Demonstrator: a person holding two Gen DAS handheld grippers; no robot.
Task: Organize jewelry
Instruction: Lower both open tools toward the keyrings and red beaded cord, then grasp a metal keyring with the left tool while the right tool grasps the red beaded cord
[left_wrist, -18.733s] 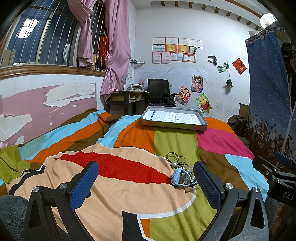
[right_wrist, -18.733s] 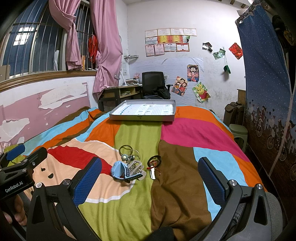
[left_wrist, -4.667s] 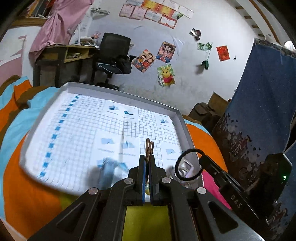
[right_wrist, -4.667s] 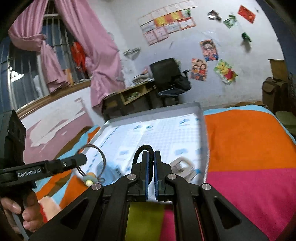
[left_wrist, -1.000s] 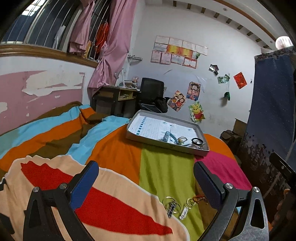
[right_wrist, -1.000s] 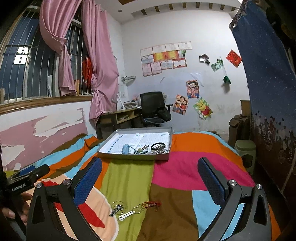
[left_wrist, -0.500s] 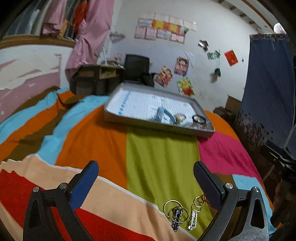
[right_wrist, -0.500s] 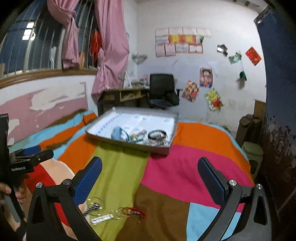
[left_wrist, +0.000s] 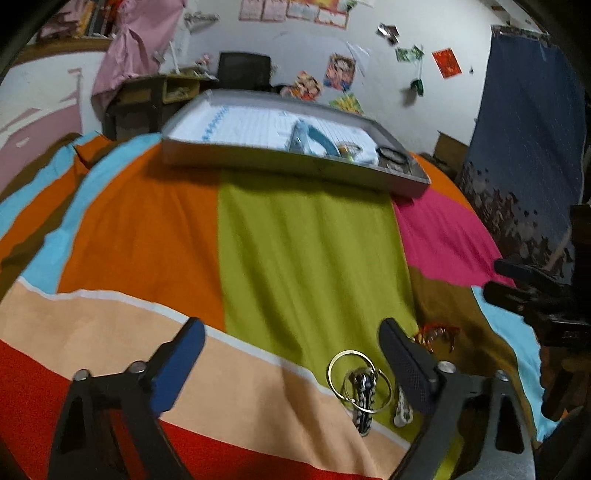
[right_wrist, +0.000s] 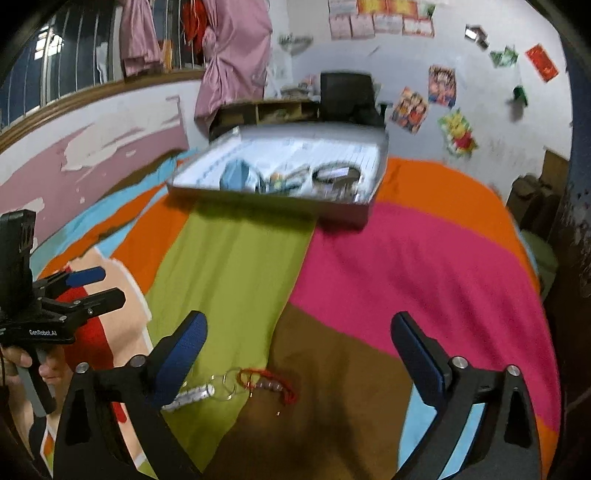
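Note:
On the striped bedspread, a key ring with a dark woven charm (left_wrist: 360, 384) lies beside a white charm (left_wrist: 400, 406) and a red string bracelet (left_wrist: 436, 332). My left gripper (left_wrist: 291, 350) hovers over them, jaws closing, and the dark charm lies just inside its right finger, untouched. My right gripper (right_wrist: 299, 347) is also closing slightly, with the red bracelet (right_wrist: 269, 380) lying between its fingers on the bed, apart from the pads. The silver charm with rings (right_wrist: 199, 395) lies by its left finger. The grey tray (left_wrist: 295, 166) at the far end holds a blue piece, a ring and a black bracelet.
The tray (right_wrist: 277, 199) sits across the green and pink stripes. A hand (right_wrist: 18, 358) holds the left gripper at the left edge of the right wrist view. A desk and a black chair stand behind the bed, and a blue curtain hangs on the right.
Both grippers have come down toward the bed and tipped downward. The loose pieces now sit closer and between the fingers. Both pairs of jaws have narrowed a little.

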